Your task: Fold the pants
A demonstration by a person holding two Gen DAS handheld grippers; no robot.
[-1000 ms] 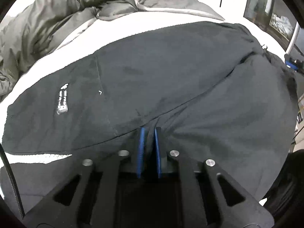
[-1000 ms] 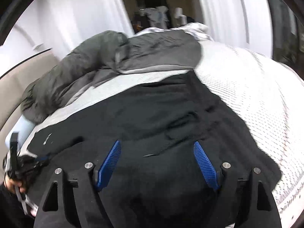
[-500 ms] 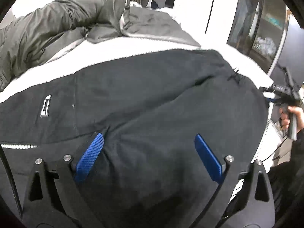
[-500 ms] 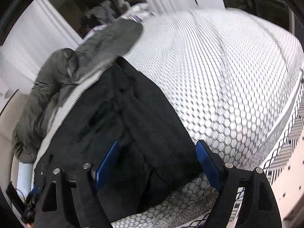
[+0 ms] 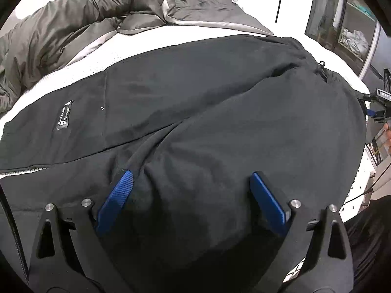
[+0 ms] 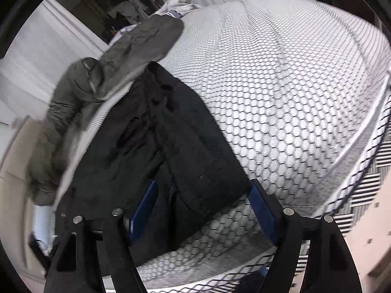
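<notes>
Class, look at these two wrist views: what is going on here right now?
A person with a handheld gripper in each hand is folding black pants spread on a white honeycomb-patterned mattress. Both grippers are open and hold nothing. The left gripper hovers over the middle of the pants. The right gripper straddles one end of them at the mattress edge. A grey duvet lies bunched behind.

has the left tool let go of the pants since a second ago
Yes. The left tool was pinched shut on a fold of the black pants then; now its blue fingers stand wide apart over the fabric, by the same crease.
</notes>
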